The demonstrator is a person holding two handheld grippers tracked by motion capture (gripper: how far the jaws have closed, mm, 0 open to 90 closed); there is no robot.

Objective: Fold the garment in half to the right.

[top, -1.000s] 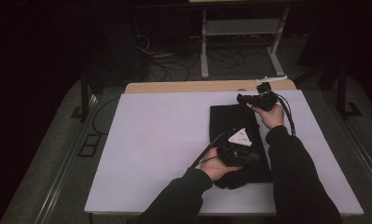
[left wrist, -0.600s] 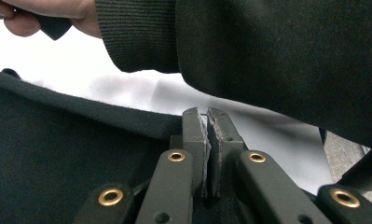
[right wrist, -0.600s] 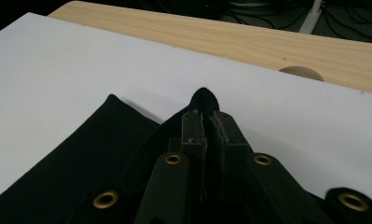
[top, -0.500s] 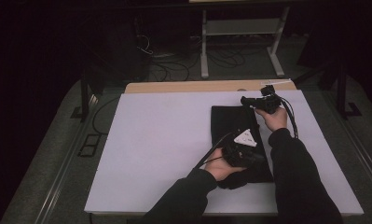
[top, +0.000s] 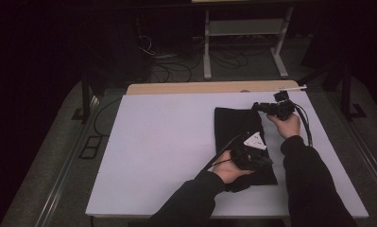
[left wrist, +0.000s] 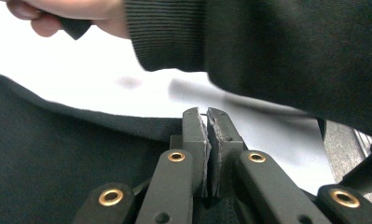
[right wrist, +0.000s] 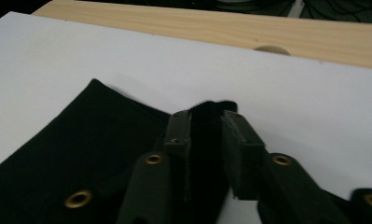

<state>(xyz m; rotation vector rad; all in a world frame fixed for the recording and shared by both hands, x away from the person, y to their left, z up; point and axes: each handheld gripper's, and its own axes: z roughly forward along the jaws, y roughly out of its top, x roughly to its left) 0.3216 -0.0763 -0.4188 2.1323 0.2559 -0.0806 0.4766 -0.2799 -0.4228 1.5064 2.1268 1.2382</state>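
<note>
On white table (top: 153, 151), black cloth (top: 231, 127) between both grippers' jaws.

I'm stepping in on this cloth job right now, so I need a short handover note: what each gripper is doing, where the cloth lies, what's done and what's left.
Left gripper: shut on the near edge of the black cloth, pinning it low over the white table.
Right gripper: at the cloth's far right corner; jaws have just been opening, a fold of cloth sits between them, pads not pressing.
Cloth: lies mostly flat on the table's right half, lengthwise away from the person.
Done: the far corner appears set down.
Left: likely draw the right gripper clear, then release the near edge.
</note>
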